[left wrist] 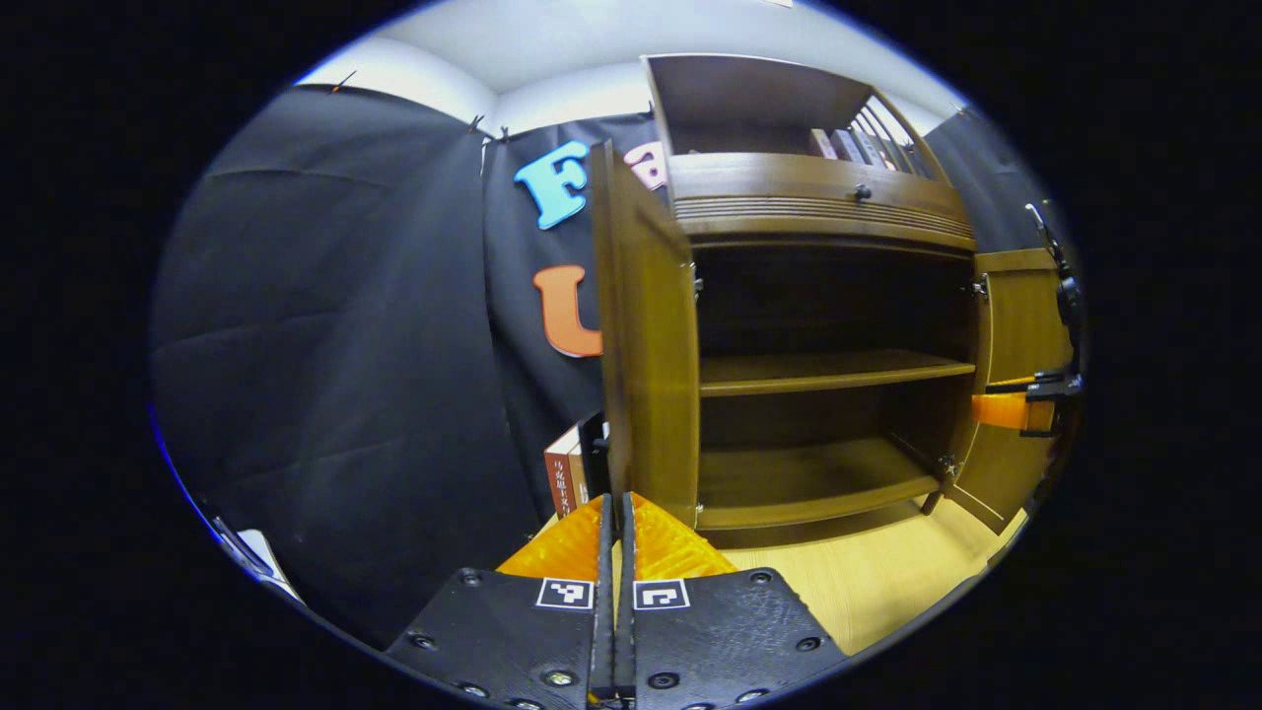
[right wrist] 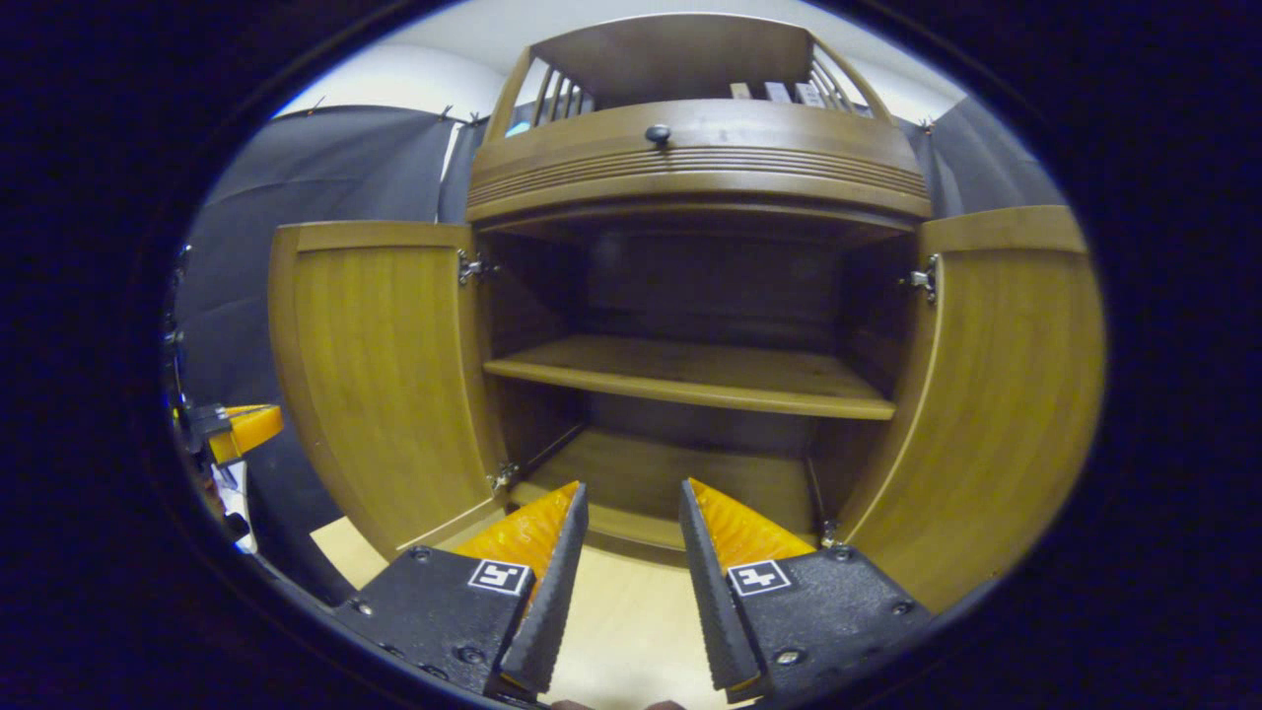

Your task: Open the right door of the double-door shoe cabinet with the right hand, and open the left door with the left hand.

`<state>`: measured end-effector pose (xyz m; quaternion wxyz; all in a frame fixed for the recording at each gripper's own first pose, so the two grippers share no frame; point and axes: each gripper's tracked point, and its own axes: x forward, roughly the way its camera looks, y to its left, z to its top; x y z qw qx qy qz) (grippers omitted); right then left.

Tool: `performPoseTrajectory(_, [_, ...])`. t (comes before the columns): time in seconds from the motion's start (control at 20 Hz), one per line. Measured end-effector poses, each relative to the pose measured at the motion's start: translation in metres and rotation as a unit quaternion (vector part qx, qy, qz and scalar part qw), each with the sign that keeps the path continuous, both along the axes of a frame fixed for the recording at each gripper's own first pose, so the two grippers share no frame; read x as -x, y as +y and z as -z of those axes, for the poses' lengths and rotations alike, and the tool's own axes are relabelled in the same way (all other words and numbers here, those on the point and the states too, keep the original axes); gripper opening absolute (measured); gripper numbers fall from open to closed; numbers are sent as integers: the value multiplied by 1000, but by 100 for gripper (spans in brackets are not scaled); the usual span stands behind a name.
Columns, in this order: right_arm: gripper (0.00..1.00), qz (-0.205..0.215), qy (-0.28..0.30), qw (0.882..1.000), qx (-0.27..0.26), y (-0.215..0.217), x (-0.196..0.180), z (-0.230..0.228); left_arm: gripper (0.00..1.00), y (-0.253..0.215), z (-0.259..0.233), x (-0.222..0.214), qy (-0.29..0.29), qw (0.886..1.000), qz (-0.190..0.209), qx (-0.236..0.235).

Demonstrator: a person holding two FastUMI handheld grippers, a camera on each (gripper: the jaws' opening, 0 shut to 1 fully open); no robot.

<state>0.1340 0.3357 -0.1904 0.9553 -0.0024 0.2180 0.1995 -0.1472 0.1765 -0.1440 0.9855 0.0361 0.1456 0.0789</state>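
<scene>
— Where did the shoe cabinet stand at that moment?

— On the pale floor against the booth's black cloth, both doors swung wide. In the right gripper view the left door and the right door flared outward from their hinges, baring the middle shelf and the bottom board, both empty.

— And the tools?

— The right gripper hung before the cabinet's lower front edge, its fingers parted wide and gripping nothing. The left gripper sat at the free edge of the left door; in the left gripper view its fingers were drawn nearly together, only a thin slit between them. Whether they pinched the door's edge or merely sat just beside it, I couldn't tell. Some books stood behind that door, by the cloth.

— So which step was this?

— By my reading, the tail end of the second: both doors looked open, the job all but done. What remained, I'd judge, was to free the left fingers and draw the hand back without nudging the door shut.
</scene>
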Motion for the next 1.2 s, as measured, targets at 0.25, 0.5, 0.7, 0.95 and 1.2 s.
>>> performPoseTrajectory(0.25, [76,12,-8,1000,-21,-18,-9,-26,0,-58,-32,-28,-32,999,37,-13])
performPoseTrajectory(0.5, [78,29,-71,997,-6,-45,-14,-64,26,-123,-49,-67,-52,995,83,20])
performPoseTrajectory(0.7, [81,52,-102,993,-1,-70,-13,-82,57,-161,-48,-88,-47,990,120,55])
performPoseTrajectory(0.95, [88,82,-140,987,6,-100,-13,-112,84,-191,-59,-103,-55,987,145,40])
performPoseTrajectory(1.2, [88,92,-165,982,10,-109,-12,-129,86,-200,-76,-114,-73,987,134,57])
